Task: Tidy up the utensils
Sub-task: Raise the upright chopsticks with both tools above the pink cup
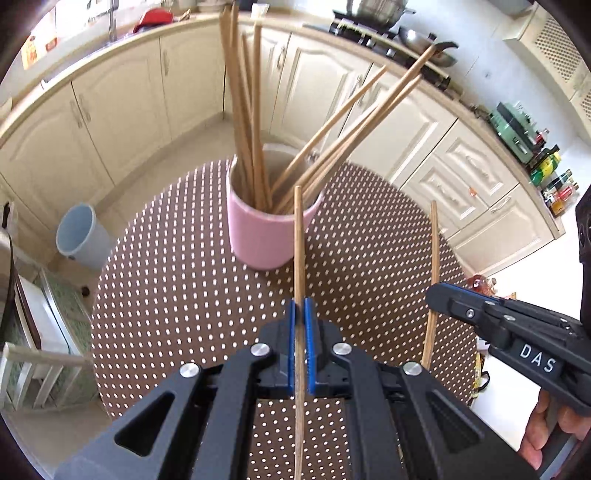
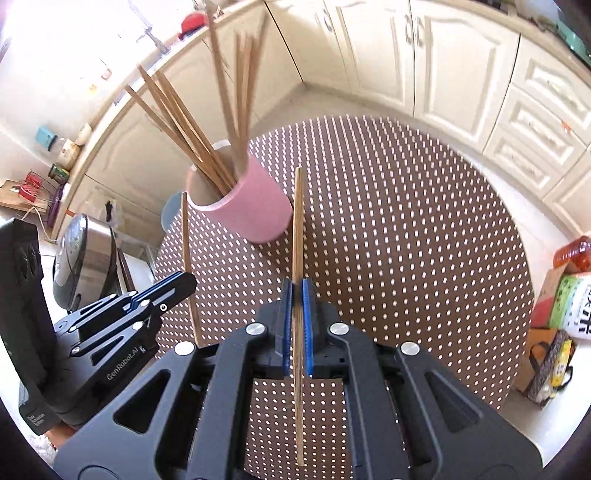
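A pink cup (image 1: pixel 264 236) stands on the round brown dotted table (image 1: pixel 166 295) and holds several wooden chopsticks (image 1: pixel 243 110). My left gripper (image 1: pixel 300 314) is shut on one chopstick (image 1: pixel 298 236), held upright just in front of the cup. My right gripper (image 2: pixel 297 295) is shut on another chopstick (image 2: pixel 297 221), right of the cup (image 2: pixel 251 206). Each gripper shows in the other's view: the right one (image 1: pixel 439 291) with its chopstick (image 1: pixel 434 251), the left one (image 2: pixel 184 282) with its chopstick (image 2: pixel 186 236).
Cream kitchen cabinets (image 1: pixel 110 110) curve behind the table. A blue bin (image 1: pixel 79 236) stands on the floor to the left. A stove with pans (image 1: pixel 391 29) is on the far counter. Bags and boxes (image 2: pixel 565 295) lie on the floor at the right.
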Demonstrator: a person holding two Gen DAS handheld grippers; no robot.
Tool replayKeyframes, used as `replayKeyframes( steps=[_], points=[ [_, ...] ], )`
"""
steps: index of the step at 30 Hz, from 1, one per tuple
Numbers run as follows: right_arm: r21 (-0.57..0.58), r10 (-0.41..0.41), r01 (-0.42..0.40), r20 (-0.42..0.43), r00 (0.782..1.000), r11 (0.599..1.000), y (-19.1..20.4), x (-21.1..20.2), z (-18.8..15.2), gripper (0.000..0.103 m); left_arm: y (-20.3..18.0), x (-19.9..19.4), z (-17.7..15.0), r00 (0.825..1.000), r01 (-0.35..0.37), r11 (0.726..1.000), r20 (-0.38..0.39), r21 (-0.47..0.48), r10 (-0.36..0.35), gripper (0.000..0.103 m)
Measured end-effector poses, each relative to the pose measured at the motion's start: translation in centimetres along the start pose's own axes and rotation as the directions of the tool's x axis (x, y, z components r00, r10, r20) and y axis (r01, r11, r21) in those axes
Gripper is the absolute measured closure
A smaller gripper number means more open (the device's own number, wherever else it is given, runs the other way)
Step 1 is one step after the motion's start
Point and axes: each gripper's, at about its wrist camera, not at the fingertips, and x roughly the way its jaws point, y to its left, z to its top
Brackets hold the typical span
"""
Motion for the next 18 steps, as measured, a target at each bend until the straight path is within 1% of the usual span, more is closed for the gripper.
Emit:
replayKeyframes(
  steps=[3, 5, 7, 10, 14, 18],
  points=[
    [-0.012, 0.009, -0.009, 0.039, 0.999, 1.0, 0.1, -1.6, 0.2, 0.097, -1.1, -1.3, 1.2, 0.999, -0.001, 1.0, 0.043, 0.019, 0.0, 0.098],
    [-0.02, 0.015, -0.013, 0.056, 0.998, 1.0, 0.2, -2.0, 1.1, 0.097, -1.6, -2.3, 1.9, 0.998, 0.003, 1.0, 0.064, 0.022, -0.004, 0.098],
    [-0.024, 0.021, -0.019, 0.08, 0.997, 1.0, 0.8, -3.7, 1.5, 0.097, -1.7, -3.1, 2.3, 0.996, 0.007, 1.0, 0.088, 0.024, -0.009, 0.098],
    [-0.035, 0.033, -0.029, 0.113, 0.993, 0.999, 1.3, -4.7, 2.1, 0.097, -1.8, -4.2, 3.1, 0.993, 0.009, 1.0, 0.119, 0.024, -0.012, 0.098],
    [-0.055, 0.058, -0.05, 0.16, 0.985, 0.997, 2.3, -6.6, 3.2, 0.097, -2.1, -5.4, 4.1, 0.986, 0.0, 1.0, 0.169, 0.026, -0.004, 0.098],
    [-0.098, 0.092, -0.072, 0.222, 0.971, 0.993, 3.6, -7.9, 4.5, 0.097, -1.8, -6.8, 5.4, 0.976, 0.007, 1.0, 0.218, 0.015, -0.01, 0.098]
  ],
)
